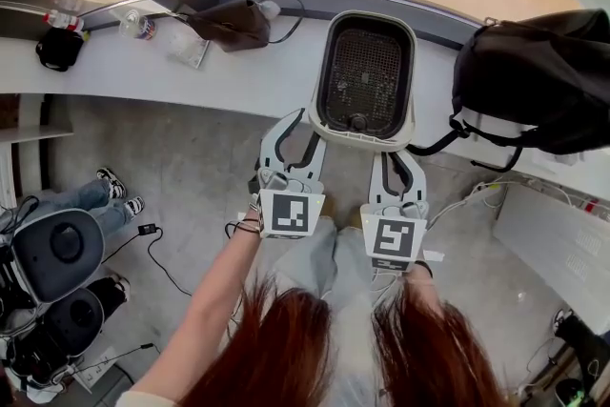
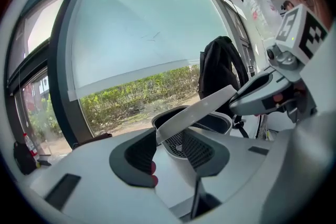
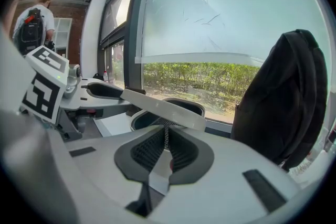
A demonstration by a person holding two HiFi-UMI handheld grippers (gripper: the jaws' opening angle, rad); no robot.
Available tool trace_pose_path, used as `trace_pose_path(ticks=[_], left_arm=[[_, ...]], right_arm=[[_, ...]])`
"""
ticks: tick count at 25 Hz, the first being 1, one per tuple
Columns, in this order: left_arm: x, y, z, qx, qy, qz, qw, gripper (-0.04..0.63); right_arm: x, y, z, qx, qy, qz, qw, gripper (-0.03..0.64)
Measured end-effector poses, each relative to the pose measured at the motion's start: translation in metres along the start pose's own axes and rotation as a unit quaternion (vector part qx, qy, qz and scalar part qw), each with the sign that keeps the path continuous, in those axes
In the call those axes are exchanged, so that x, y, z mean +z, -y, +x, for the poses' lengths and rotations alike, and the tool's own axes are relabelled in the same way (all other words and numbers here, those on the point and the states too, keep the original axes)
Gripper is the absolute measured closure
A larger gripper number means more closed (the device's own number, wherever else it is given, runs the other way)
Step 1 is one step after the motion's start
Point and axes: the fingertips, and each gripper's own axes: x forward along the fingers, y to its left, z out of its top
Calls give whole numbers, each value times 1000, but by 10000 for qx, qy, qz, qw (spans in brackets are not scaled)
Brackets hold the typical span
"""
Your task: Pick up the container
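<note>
A white container (image 1: pixel 325 62) with a black mesh floor stands on the white window ledge (image 1: pixel 219 76), straight ahead of both grippers. My left gripper (image 1: pixel 303 131) is open, its jaws spread wide at the container's near left corner without touching it. In the left gripper view the container (image 2: pixel 178 144) shows in the gap between the pads of the left gripper (image 2: pixel 173 157). My right gripper (image 1: pixel 399 157) is shut just short of the container's near right corner, with nothing seen between its pads. The right gripper view has the right gripper (image 3: pixel 167 149) closed and the container (image 3: pixel 184 105) behind it.
A black backpack (image 1: pixel 534 81) lies on the ledge right of the container. A dark pouch (image 1: pixel 233 22) and bottles (image 1: pixel 138 26) sit further left by the window. Below the ledge is grey floor with cables, round black-and-white machines (image 1: pixel 57 248) and a person's shoes (image 1: pixel 119 195).
</note>
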Motion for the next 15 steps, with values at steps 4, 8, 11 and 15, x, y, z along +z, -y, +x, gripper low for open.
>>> trace_pose_path(ticks=[4,8,11,15], left_arm=[[7,-2,3,96,102,176,9997,454],[11,-4,4,171,139,259,9994,454],[15,-5,5,187,161,332,9991,454],[19,-7,7,148,178,370,9990,457]], right_arm=[[3,2,1,-31,29,17,10000,594],[6,5,1,-36,48,29,10000,594],[8,7,0,-48,18,37,10000,594],[5,10,-1,-35,-23,40,10000,594]])
